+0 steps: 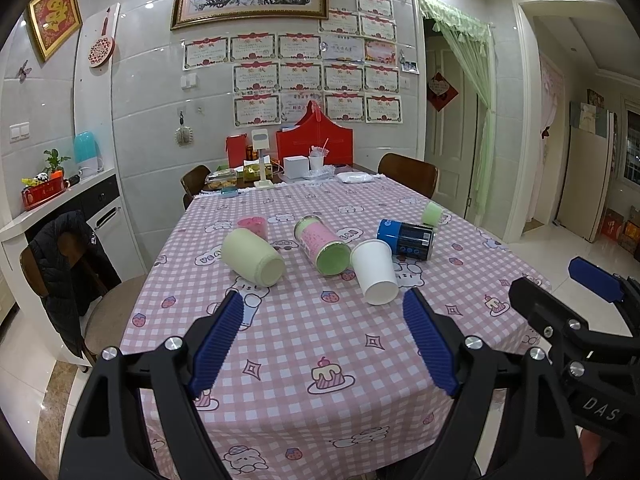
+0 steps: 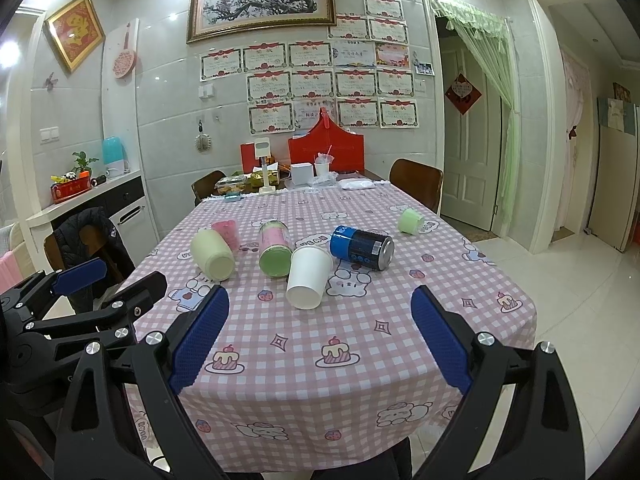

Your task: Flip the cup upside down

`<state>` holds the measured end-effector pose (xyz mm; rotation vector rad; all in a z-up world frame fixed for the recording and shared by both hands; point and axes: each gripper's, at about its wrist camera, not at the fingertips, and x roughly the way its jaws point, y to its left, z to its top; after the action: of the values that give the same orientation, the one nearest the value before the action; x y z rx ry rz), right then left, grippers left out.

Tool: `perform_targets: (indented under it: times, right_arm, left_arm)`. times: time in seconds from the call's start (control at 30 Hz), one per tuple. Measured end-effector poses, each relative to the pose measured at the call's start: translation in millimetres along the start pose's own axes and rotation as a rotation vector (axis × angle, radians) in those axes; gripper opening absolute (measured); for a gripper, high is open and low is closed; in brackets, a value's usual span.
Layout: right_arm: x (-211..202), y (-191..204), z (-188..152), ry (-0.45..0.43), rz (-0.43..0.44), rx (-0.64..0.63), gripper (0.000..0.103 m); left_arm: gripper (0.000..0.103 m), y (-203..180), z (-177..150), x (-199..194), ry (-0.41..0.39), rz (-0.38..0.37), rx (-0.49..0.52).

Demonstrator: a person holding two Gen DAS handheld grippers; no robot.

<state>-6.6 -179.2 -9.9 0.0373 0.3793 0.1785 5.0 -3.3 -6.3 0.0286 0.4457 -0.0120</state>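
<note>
Both tongs, left tongs [image 1: 323, 300] and right tongs [image 2: 319, 294], wide open and empty above the tabletop [image 2: 320, 364], not yet touching the white cup [image 2: 308, 276] lying on its side just ahead; likely next: reach, pinch, turn mouth down.

On the checked tablecloth lie one white paper cup [image 2: 307, 282], one blue-and-black can [image 2: 362, 247], two pale green cups [image 2: 212, 255], one pink-labelled jar [image 2: 275, 249] and one pink cup [image 2: 226, 230].

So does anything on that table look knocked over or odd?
Yes. The white paper cup, pale green cup, pink-labelled jar and blue can all lie on their sides mid-table. Nothing looks spilled.
</note>
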Motion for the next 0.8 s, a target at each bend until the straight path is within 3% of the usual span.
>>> perform_targets:
  times: [0.8]
  right_arm:
    - [3, -2, 0, 0.013, -0.002, 0.006, 0.089]
  left_arm:
    - [0.081, -7, -2, 13, 0.010, -0.004, 0.009]
